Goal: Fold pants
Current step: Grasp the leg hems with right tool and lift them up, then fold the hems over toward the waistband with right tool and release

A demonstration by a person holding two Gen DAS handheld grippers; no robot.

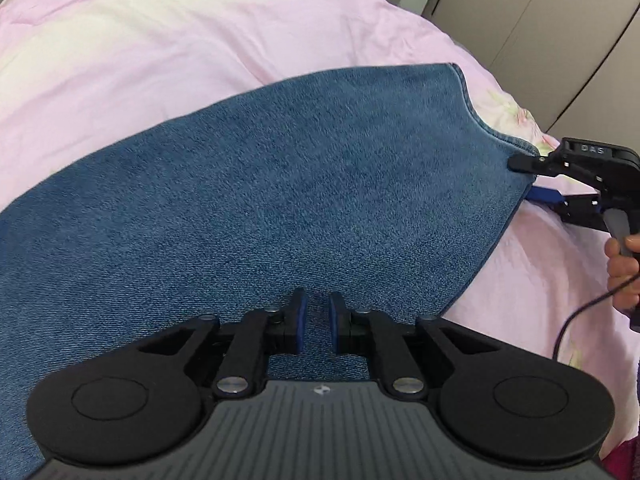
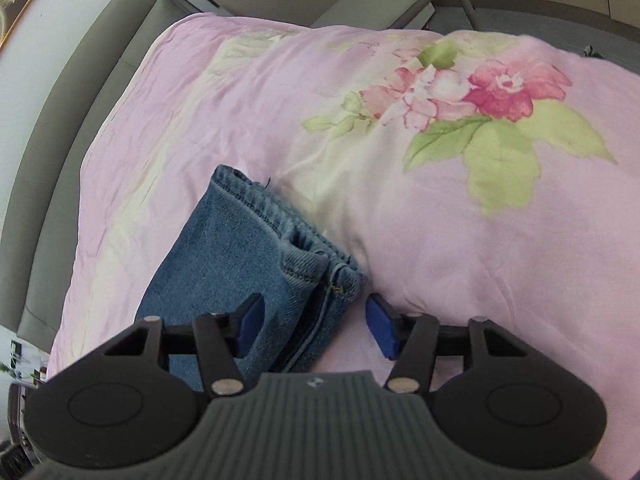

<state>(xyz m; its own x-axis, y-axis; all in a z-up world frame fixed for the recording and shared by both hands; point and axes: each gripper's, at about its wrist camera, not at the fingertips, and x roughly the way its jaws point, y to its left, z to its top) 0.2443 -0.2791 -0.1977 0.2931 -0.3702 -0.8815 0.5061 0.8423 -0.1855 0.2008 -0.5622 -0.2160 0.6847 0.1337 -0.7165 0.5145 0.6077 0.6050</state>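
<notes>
Your pants, blue denim, lie spread on the pink floral quilt, which covers the bed; take the pants as the landmark. Your left gripper hangs over the near part of the denim, pointing steeply down at it; its blue pads stand close together with a narrow strip of denim showing in the slit between them, and you cannot tell from this view whether any cloth is pinched there. Your right gripper sits at the pants' hemmed corner; its jaws are apart, one blue pad over the denim, the other off the edge over the quilt, so the folded edge lies between them unpressed. In the left wrist view the right gripper straddles the pants' far right edge, your hand on its handle. Beyond the pants, past the quilt, runs a grey padded headboard.
</notes>
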